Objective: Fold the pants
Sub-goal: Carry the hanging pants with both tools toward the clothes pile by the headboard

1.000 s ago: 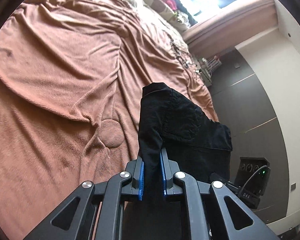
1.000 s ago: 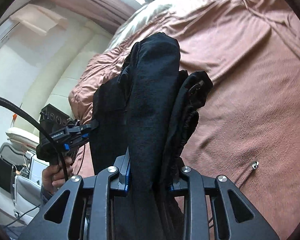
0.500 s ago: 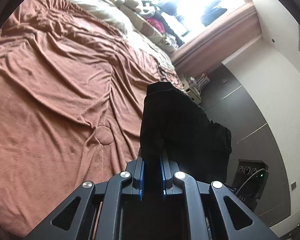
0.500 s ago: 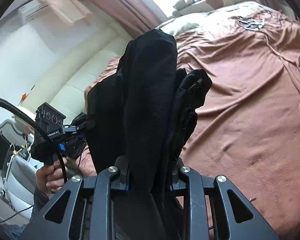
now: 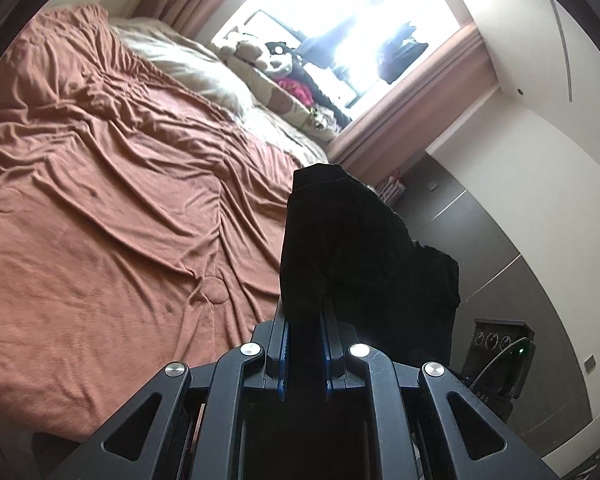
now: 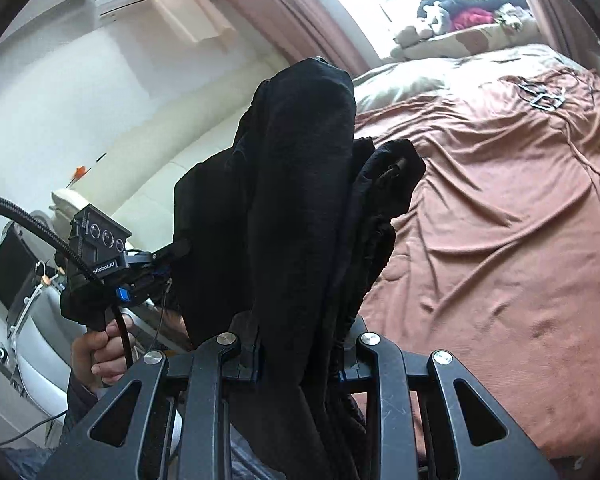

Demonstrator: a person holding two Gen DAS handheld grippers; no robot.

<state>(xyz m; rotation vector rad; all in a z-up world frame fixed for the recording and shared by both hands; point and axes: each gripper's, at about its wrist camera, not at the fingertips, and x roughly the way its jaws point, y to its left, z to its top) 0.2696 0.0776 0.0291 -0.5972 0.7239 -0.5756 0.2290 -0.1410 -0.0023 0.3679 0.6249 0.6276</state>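
Observation:
Black pants hang in the air above the bed, held at two places. My left gripper is shut on one bunched edge of the cloth, which rises out of its blue pads and drapes to the right. In the right wrist view my right gripper is shut on a thick bundle of the same pants, which stands up in front of the lens and hides much of the room. The left gripper shows there too, at the left, held by a hand.
A bed with a rumpled rust-brown blanket fills the space below the pants. Cream pillows and soft toys lie by the bright window. Some small metal items rest on the blanket. A grey wall panel stands at the right.
Both grippers have lifted with the pants and tilted upward, so the window and walls have come into view. The grips on the cloth are unchanged.

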